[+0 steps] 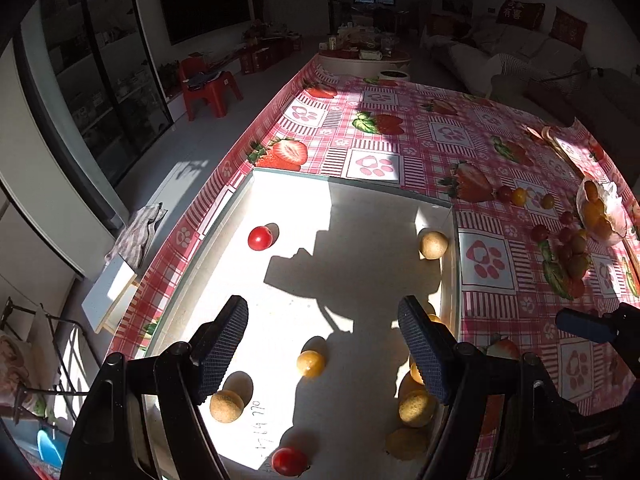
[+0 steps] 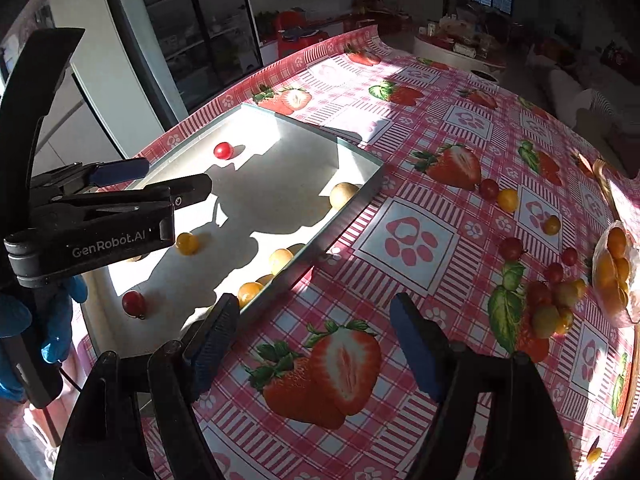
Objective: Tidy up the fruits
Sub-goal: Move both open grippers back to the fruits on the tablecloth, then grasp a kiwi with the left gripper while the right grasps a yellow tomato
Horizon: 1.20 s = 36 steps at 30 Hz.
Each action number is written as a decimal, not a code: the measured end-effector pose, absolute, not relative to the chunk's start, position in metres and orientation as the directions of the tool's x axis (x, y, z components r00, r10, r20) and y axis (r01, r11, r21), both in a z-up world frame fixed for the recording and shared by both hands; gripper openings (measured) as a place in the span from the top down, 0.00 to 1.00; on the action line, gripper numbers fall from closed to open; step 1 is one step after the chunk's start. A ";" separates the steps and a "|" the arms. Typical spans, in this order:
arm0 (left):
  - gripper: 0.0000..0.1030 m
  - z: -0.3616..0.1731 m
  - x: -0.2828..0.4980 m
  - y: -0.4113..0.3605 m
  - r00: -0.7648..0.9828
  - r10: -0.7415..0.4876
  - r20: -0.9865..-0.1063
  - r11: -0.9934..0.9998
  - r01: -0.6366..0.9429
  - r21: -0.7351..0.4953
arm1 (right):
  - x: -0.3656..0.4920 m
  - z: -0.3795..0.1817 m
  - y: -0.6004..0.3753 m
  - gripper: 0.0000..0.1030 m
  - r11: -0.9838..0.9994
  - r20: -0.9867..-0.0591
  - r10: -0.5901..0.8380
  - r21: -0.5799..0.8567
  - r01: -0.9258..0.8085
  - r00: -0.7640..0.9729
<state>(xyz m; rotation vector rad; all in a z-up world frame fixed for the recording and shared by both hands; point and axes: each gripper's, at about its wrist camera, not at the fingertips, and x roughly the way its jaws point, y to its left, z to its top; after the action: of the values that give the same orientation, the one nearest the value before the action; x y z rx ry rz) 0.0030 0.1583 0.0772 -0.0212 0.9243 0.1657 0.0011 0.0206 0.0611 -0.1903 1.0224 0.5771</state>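
Sunlight falls hard across a shallow white tray [image 1: 352,190] on a table covered by a pink checked tablecloth [image 1: 404,128] printed with strawberries and paw marks. Seen from the left wrist camera, the left gripper [image 1: 323,344] hangs over the tray with its two fingers spread wide and nothing between them. Inside the tray lie a red cherry tomato [image 1: 260,238] near the far left, a tan round fruit [image 1: 433,245] against the right wall, a yellow cherry tomato [image 1: 310,364] between the fingers' tips on the tray floor, another tan fruit [image 1: 226,406] by the left finger, and a second red tomato [image 1: 289,461] at the near edge. More yellowish fruits cluster in the near right corner. Loose red and yellow fruits [image 1: 560,236] lie on the cloth to the right, beside a bag of yellow fruit [image 1: 598,212].

From the right wrist camera, the right gripper [image 2: 314,344] is above the cloth just beside the tray's near right wall, fingers wide apart and empty, over a printed strawberry. The left gripper appears at the left edge, held in a blue-gloved hand [image 2: 24,320]. Scattered fruits lie well to the right.
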 end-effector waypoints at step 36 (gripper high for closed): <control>0.24 0.013 0.021 -0.085 0.547 -0.140 -0.825 0.956 0.292 0.032 | -0.049 0.026 -0.303 0.24 0.973 -0.847 -0.050 0.079 0.217 0.529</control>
<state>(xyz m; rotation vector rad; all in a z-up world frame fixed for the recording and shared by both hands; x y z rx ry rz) 0.0213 -0.0848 0.0131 0.1728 0.9590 -0.2571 -0.0492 -0.3033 0.0262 0.1832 1.0019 -0.1604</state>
